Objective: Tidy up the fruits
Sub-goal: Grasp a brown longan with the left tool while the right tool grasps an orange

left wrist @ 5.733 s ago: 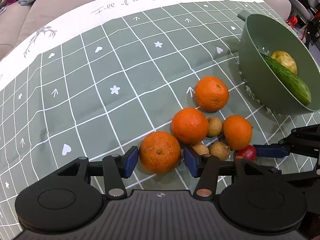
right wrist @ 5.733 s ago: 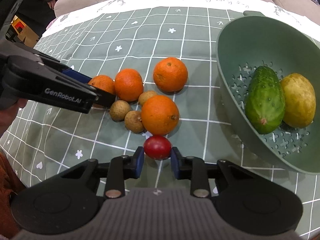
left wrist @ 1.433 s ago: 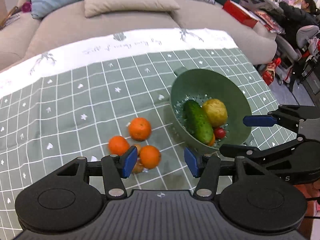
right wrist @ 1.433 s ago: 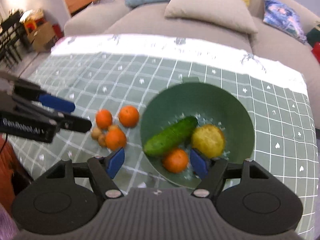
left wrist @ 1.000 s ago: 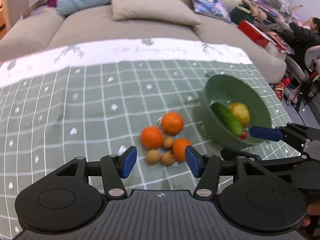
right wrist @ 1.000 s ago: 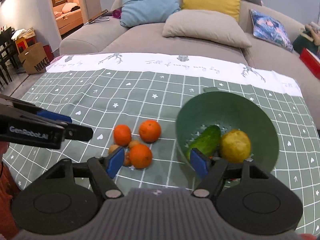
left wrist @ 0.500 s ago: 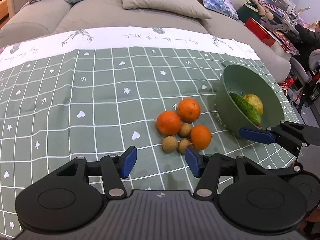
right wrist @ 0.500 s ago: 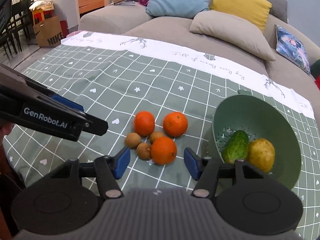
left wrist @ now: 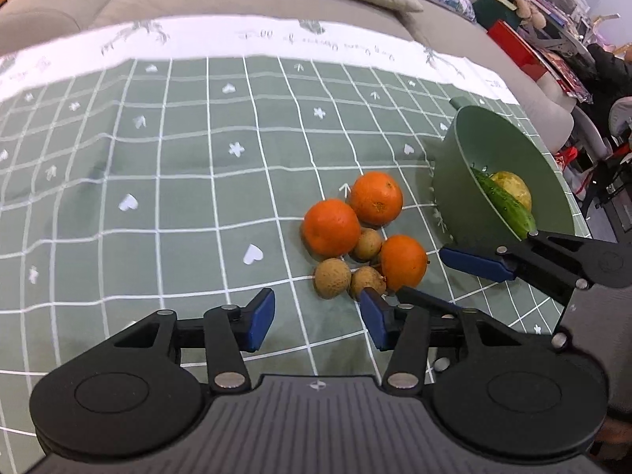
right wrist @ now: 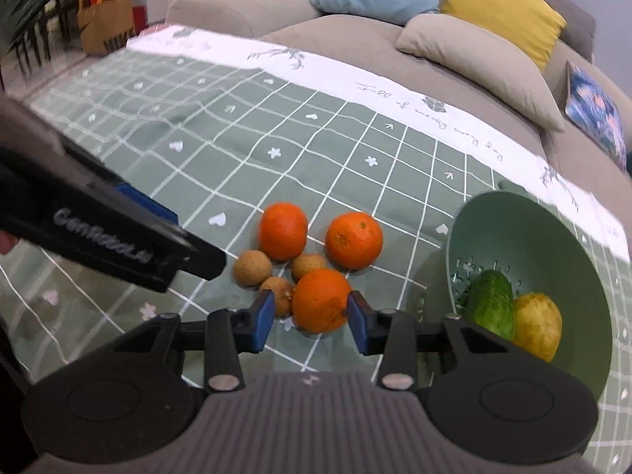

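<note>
While both grippers hang over the green checked cloth (right wrist: 316, 150), I count three oranges and three small brown fruits in one cluster. Nearest orange (right wrist: 320, 300) is bright, round, a little dimpled, and sits between the blue pads of the right gripper (right wrist: 310, 318), whose jaws have just been closing; I cannot tell if they touch it. Left gripper (left wrist: 316, 318) has also been closing, with nothing between its pads. At three o'clock from the cluster, the green colander (right wrist: 553, 237) holds one cucumber (right wrist: 491, 302) and one yellow fruit (right wrist: 537, 326).
</note>
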